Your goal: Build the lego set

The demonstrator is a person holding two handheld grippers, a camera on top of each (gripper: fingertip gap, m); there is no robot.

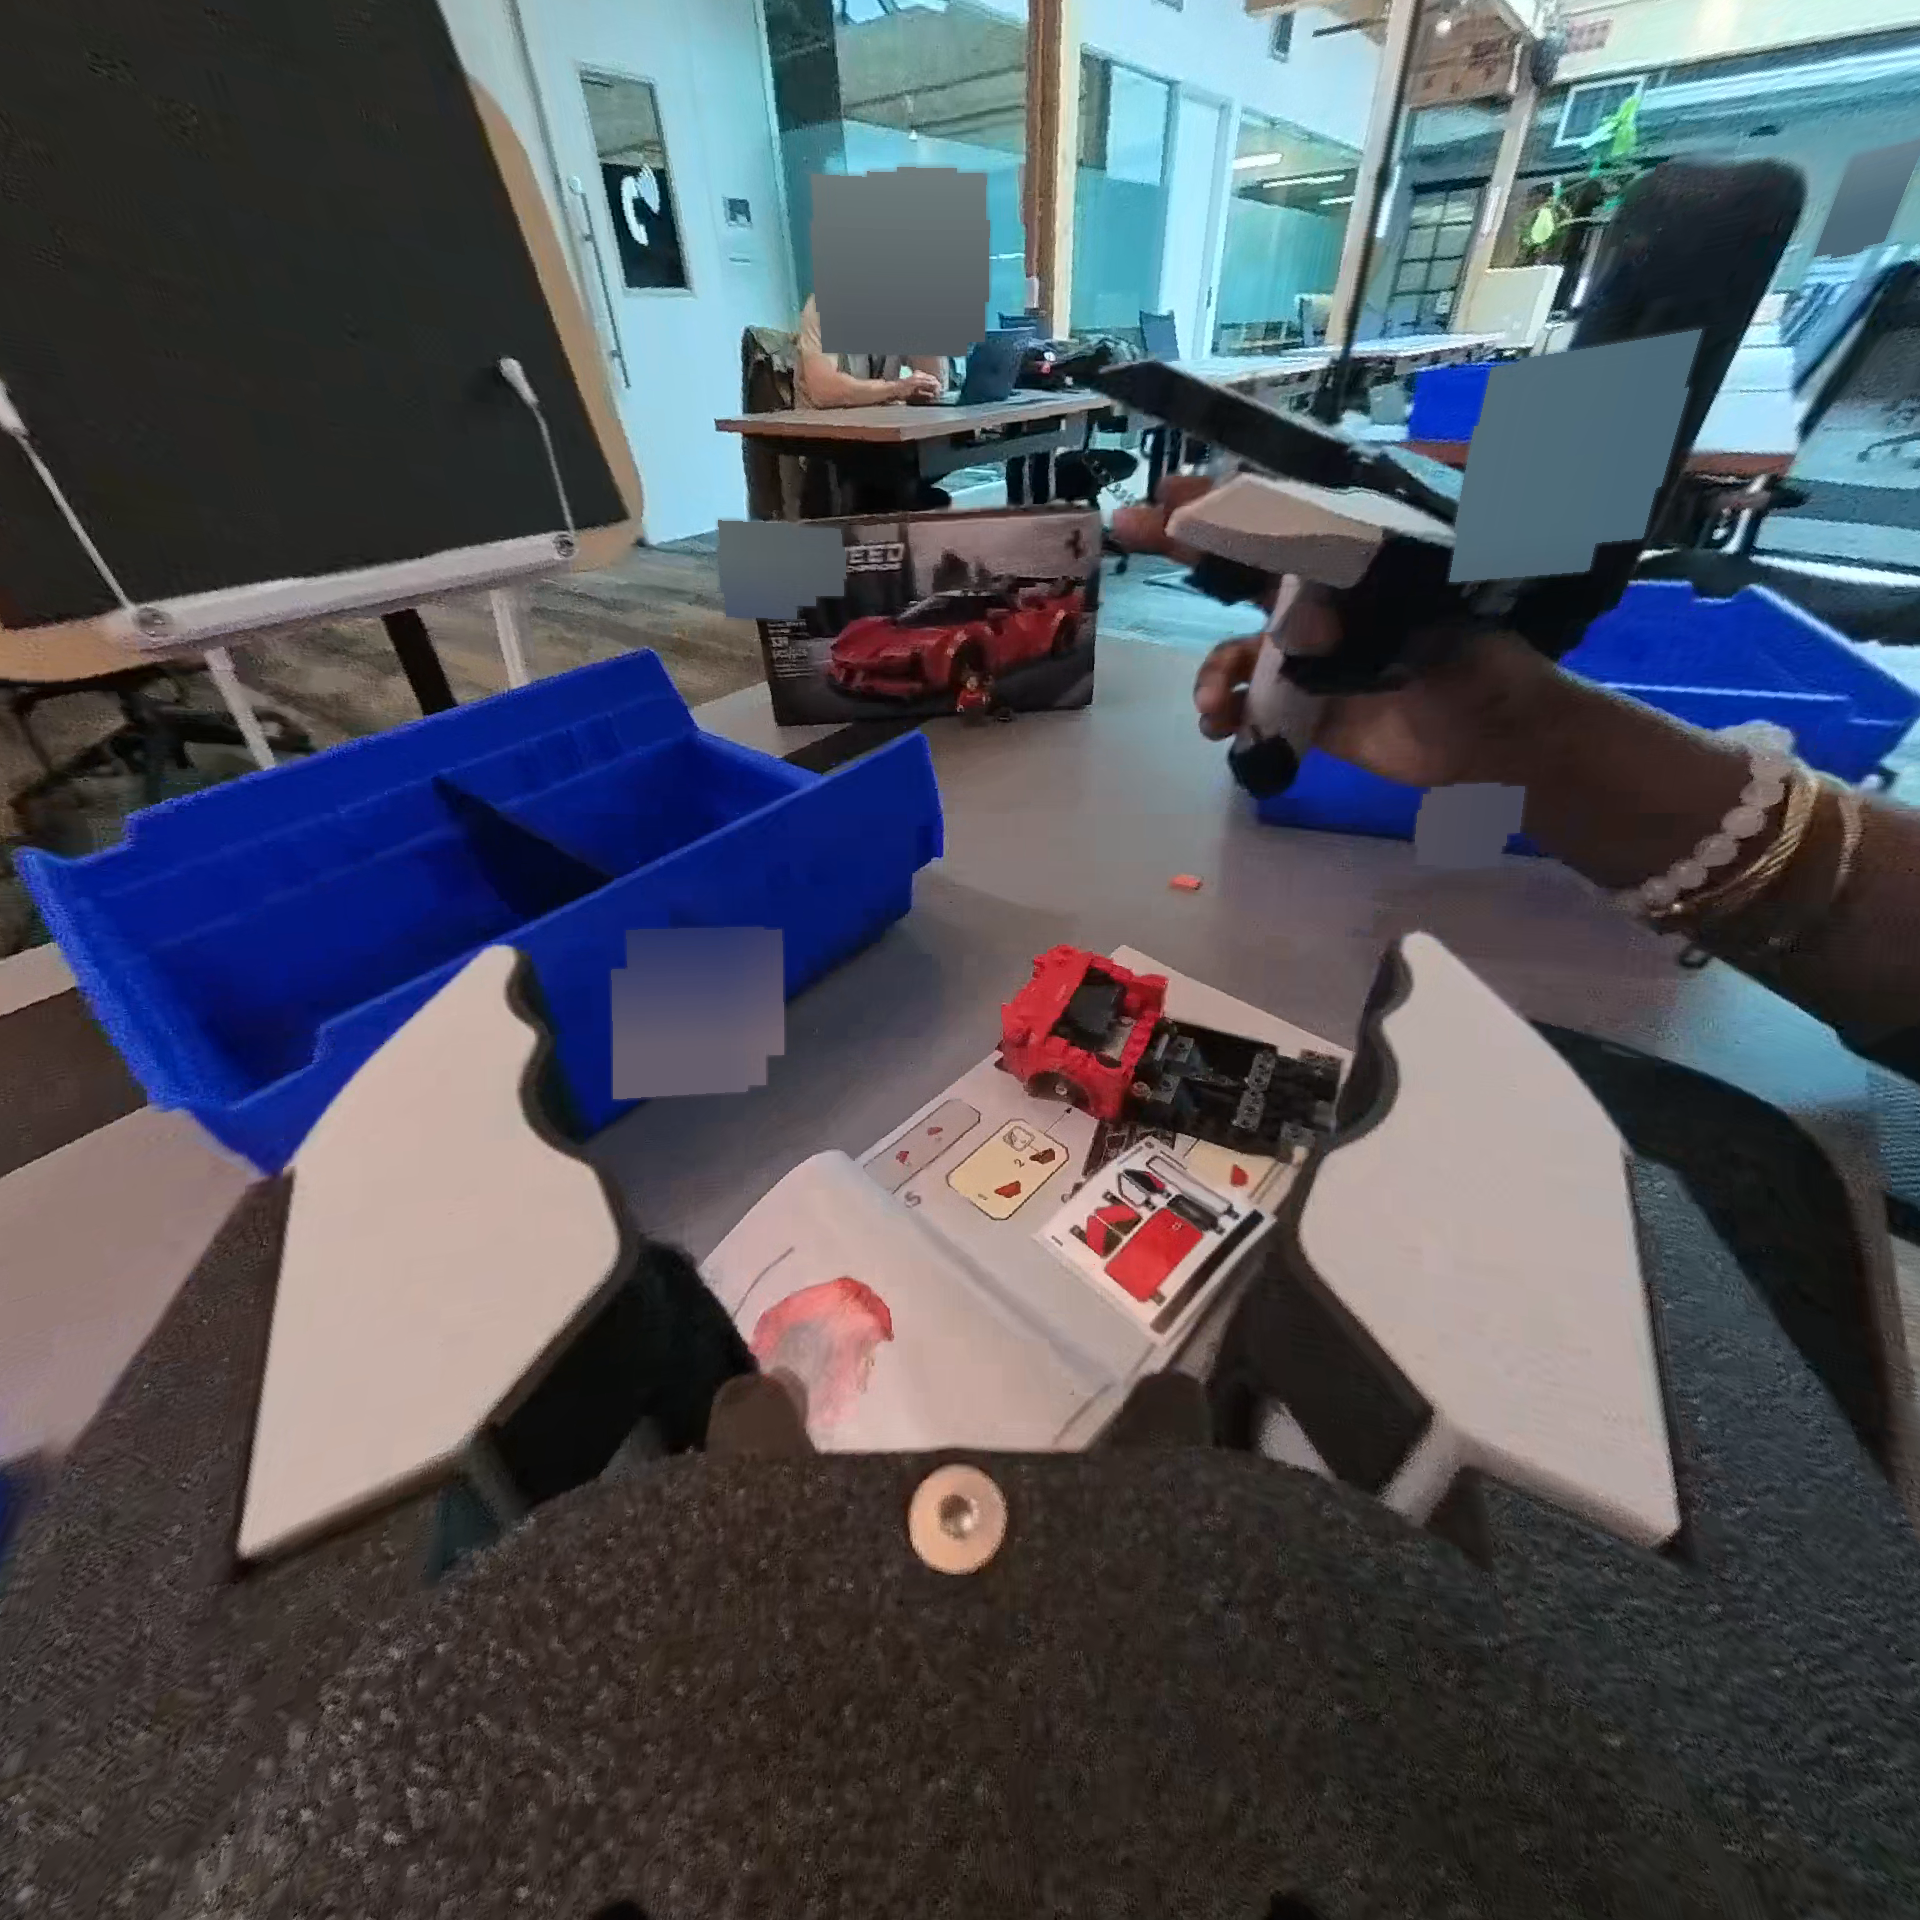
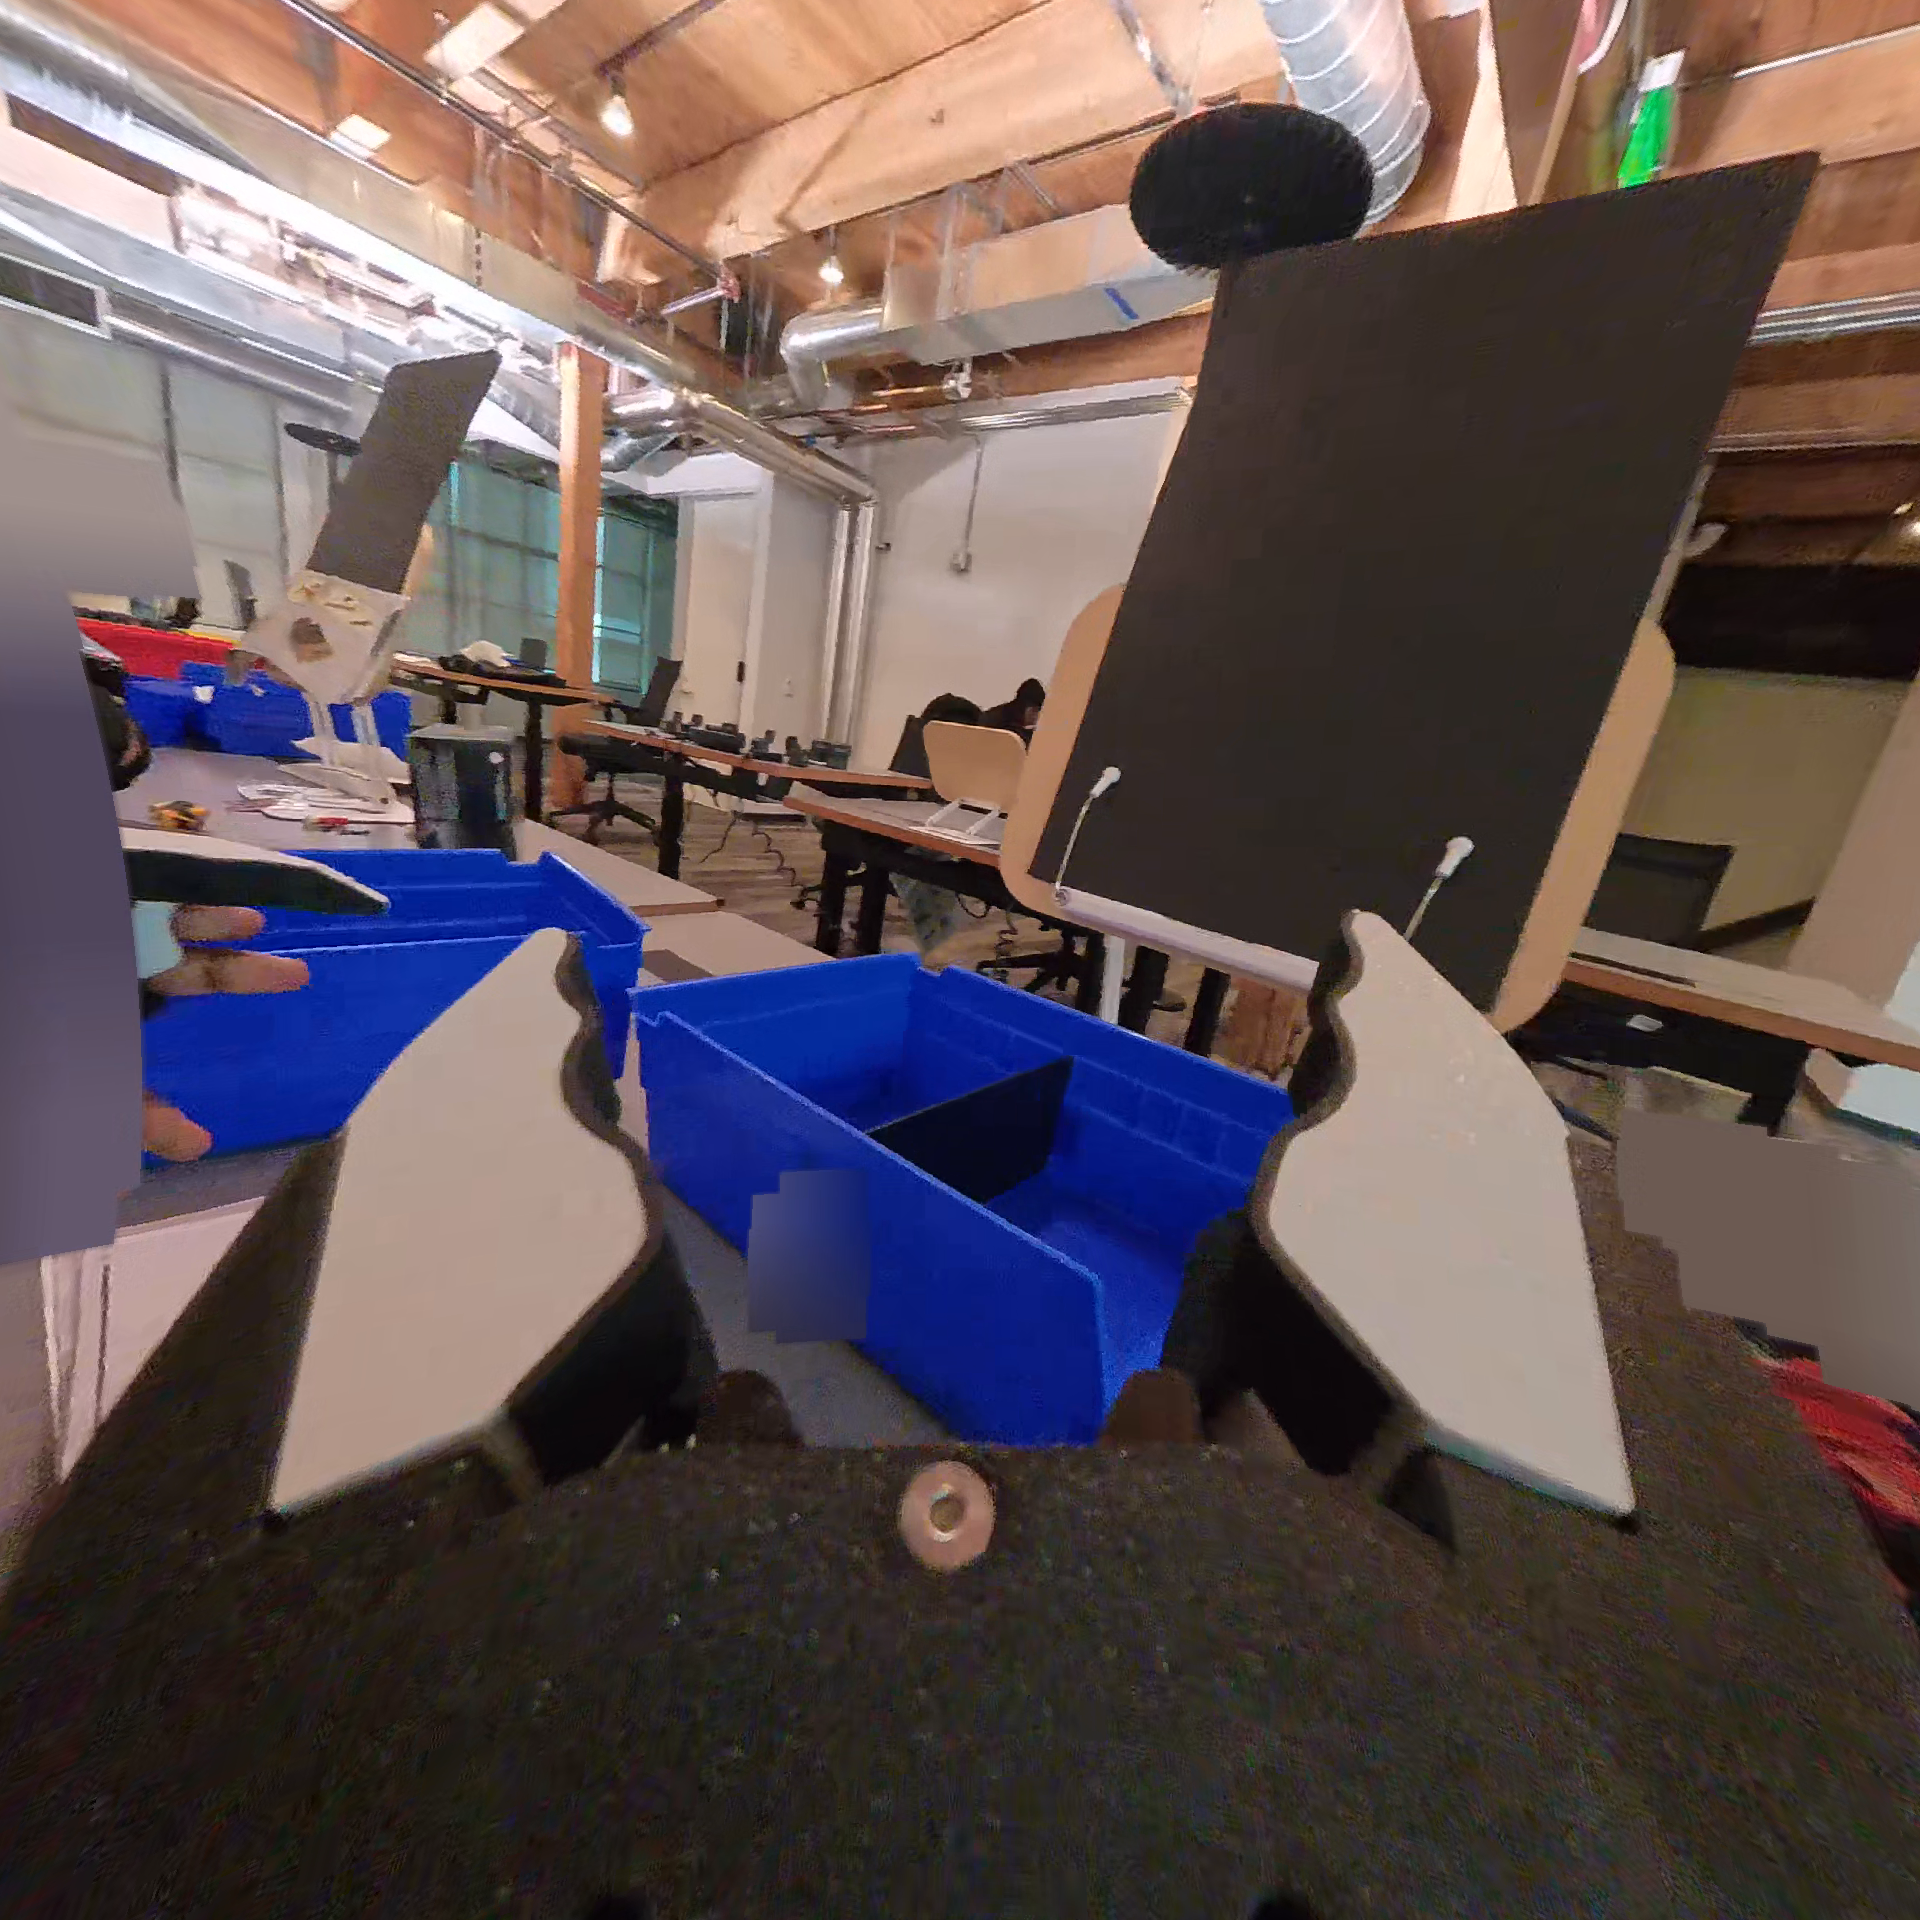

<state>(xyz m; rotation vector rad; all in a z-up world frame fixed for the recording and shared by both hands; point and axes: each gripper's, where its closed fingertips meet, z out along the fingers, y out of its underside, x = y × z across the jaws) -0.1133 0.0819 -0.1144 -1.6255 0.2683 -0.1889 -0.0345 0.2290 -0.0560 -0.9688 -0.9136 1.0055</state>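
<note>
Left gripper (image 1: 945,1049) hovers wide open and empty over a half-built red and black Lego car (image 1: 1164,1049) on its instruction booklet (image 1: 966,1299). Right gripper (image 2: 961,1029), equally spread and empty, faces a divided blue bin (image 2: 935,1236). Fetching the next brick likely follows.

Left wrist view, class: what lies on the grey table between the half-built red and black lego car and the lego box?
Only one small red lego piece; the rest of the grey table between the car and box is bare.
</note>
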